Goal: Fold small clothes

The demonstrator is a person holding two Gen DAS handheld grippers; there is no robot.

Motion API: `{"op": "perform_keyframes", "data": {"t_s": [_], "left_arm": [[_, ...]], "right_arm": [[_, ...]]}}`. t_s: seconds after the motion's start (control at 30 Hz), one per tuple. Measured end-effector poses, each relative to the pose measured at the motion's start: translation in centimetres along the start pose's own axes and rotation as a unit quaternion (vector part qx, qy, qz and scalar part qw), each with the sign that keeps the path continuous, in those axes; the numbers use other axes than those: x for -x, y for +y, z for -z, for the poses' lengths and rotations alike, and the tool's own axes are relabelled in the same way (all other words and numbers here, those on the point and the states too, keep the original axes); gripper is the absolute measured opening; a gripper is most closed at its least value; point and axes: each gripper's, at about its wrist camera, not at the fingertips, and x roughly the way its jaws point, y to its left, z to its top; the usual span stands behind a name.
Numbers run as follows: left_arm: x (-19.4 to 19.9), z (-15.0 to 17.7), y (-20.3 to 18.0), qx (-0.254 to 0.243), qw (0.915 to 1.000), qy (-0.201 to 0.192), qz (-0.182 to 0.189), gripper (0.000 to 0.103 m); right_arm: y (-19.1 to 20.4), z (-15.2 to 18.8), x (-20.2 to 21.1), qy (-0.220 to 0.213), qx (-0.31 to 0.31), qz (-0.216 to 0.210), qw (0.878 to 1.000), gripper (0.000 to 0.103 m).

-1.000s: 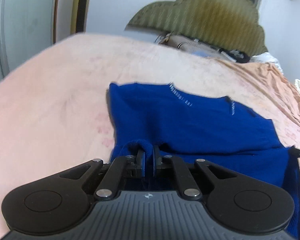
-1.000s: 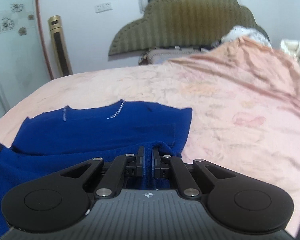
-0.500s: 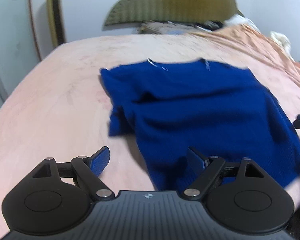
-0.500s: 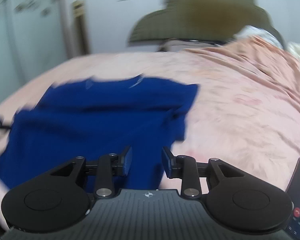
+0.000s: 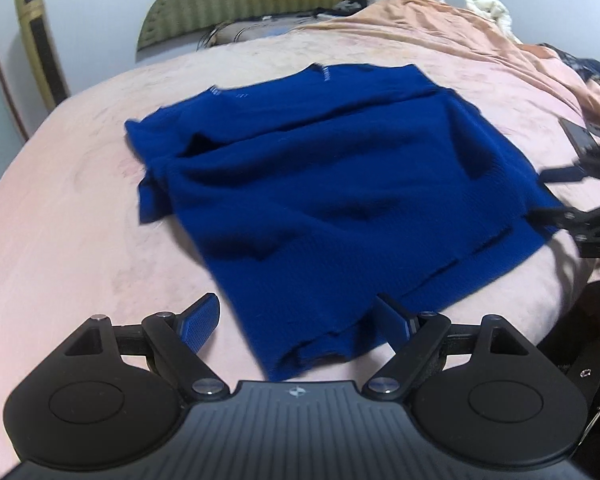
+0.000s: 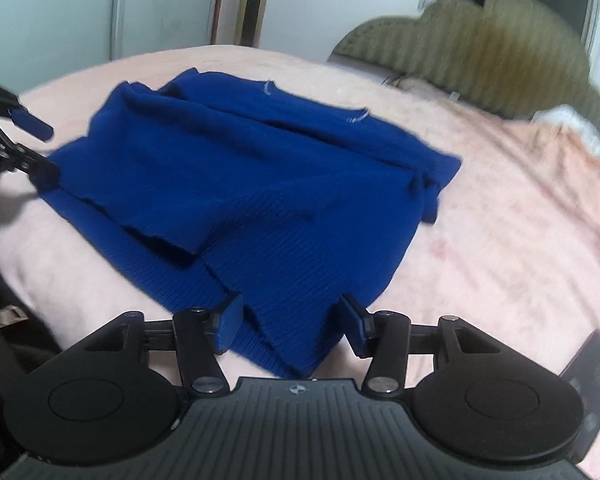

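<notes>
Now we have let go: the left gripper (image 5: 296,326) stands wide open and the right gripper (image 6: 290,328), whose jaws have just been opening, grips nothing, the blue sweater (image 5: 332,184) lying half-folded on the pink bed (image 5: 72,216) (hem nearest us). Next we probably regrip an edge for another fold.

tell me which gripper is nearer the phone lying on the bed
Right. The phone lies just beside the right gripper; the left gripper sits across the blue sweater from it.
</notes>
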Motion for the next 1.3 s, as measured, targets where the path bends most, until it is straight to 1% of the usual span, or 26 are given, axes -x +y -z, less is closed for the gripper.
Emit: {"op": "perform_keyframes", "data": {"t_s": [0.07,0.1,0.13,0.2,0.23,0.3,0.37,0.43,0.47,0.5,0.53,0.57,0.6,0.63,0.67,0.7,0.73,0.77,0.83,0.9,0.97,1.07,1.13,1.2,1.27,1.3], "left_arm": [[0.0,0.0,-0.7,-0.008,0.9999,-0.006,-0.008,0.084],[-0.1,0.1,-1.0,-0.01,0.9999,-0.006,-0.009,0.084],[-0.1,0.2,-1.2,-0.011,0.9999,-0.005,-0.007,0.084],[-0.1,0.3,-1.6,-0.012,0.9999,-0.003,-0.008,0.084],[0.0,0.4,-1.8,-0.015,0.9998,-0.004,-0.01,0.084],[0.2,0.5,-2.2,-0.023,0.9995,-0.009,-0.019,0.084],[0.3,0.5,-2.2,-0.024,0.9993,-0.01,-0.026,0.084],[0.3,0.5,-2.3,-0.021,0.9995,-0.011,-0.023,0.084],[0.3,0.5,-2.4,-0.019,0.9995,-0.011,-0.021,0.084],[0.3,0.4,-2.6,-0.019,0.9995,-0.013,-0.021,0.084],[0.4,0.4,-2.7,-0.019,0.9995,-0.015,-0.021,0.084],[0.4,0.3,-2.9,-0.021,0.9994,-0.018,-0.02,0.084],[0.4,0.3,-3.0,-0.022,0.9994,-0.02,-0.02,0.084],[0.4,0.3,-3.2,-0.022,0.9993,-0.022,-0.019,0.084],[0.2,0.3,-3.3,-0.023,0.9993,-0.02,-0.019,0.084],[0.1,0.4,-3.5,-0.026,0.9993,-0.019,-0.021,0.084],[-0.1,0.4,-3.6,-0.028,0.9991,-0.018,-0.025,0.084],[-0.2,0.5,-3.8,-0.03,0.9989,-0.018,-0.031,0.084],[-0.4,0.7,-3.9,-0.031,0.9985,-0.018,-0.041,0.084],[-0.4,0.7,-3.6,-0.02,0.9981,-0.021,-0.053,0.084],[-0.6,0.6,-3.1,-0.002,0.9971,-0.024,-0.073,0.084],[-0.9,0.4,-2.1,0.033,0.9947,-0.026,-0.094,0.084],[-1.2,0.4,-1.7,0.048,0.9933,-0.03,-0.101,0.085],[-1.4,0.6,-1.8,0.043,0.9923,-0.031,-0.112,0.086],[-1.1,0.9,-2.2,0.025,0.9913,-0.035,-0.124,0.086],[-0.9,1.1,-2.2,0.016,0.9907,-0.036,-0.13,0.086]], "right_arm": [[1.1,0.1,-0.2,-0.009,0.026,0.032,0.999,0.056],[1.4,0.0,-0.3,-0.014,0.028,0.039,0.999,0.049],[1.4,0.0,-0.4,-0.014,0.025,0.045,0.999,0.039],[1.2,0.0,-0.6,-0.017,0.023,0.071,0.997,0.031],[1.1,0.1,-0.6,-0.017,0.023,0.09,0.996,0.024],[0.4,0.4,-0.5,-0.012,0.013,0.118,0.993,0.022],[-0.8,0.4,-0.1,-0.014,-0.022,0.118,0.993,0.016],[-1.7,0.4,0.3,-0.017,-0.054,0.098,0.994,0.016],[-1.7,0.3,0.1,-0.011,-0.053,0.084,0.995,0.016],[-1.2,0.2,-0.2,-0.011,-0.04,0.084,0.996,0.016],[-0.5,0.3,-0.3,-0.016,-0.018,0.091,0.996,0.023],[0.5,0.3,-0.6,-0.017,0.008,0.099,0.995,0.037],[1.2,0.4,-1.0,-0.017,0.033,0.106,0.994,0.045],[1.8,0.4,-1.2,-0.023,0.05,0.115,0.992,0.05],[2.2,0.4,-1.4,-0.031,0.059,0.124,0.99,0.049],[2.2,0.2,-1.6,-0.034,0.055,0.121,0.991,0.043],[1.7,-0.2,-1.4,-0.04,0.028,0.109,0.993,0.016],[0.9,-0.4,-1.0,-0.047,-0.005,0.096,0.994,0.009],[-1.3,-0.7,0.3,-0.07,-0.088,0.073,0.991,0.004],[-3.9,-0.5,1.8,-0.084,-0.163,0.051,0.982,0.004],[-6.8,0.3,3.3,-0.089,-0.247,0.014,0.965,0.004],[-9.2,1.8,5.5,-0.097,-0.311,-0.02,0.945,0.004],[-9.8,2.5,6.7,-0.1,-0.333,-0.035,0.937,0.004],[-10.2,3.1,7.2,-0.096,-0.343,-0.036,0.934,0.004],[-9.7,3.3,6.8,-0.083,-0.331,-0.015,0.94,0.004],[-9.4,3.5,6.3,-0.069,-0.324,-0.002,0.943,0.004]]}}
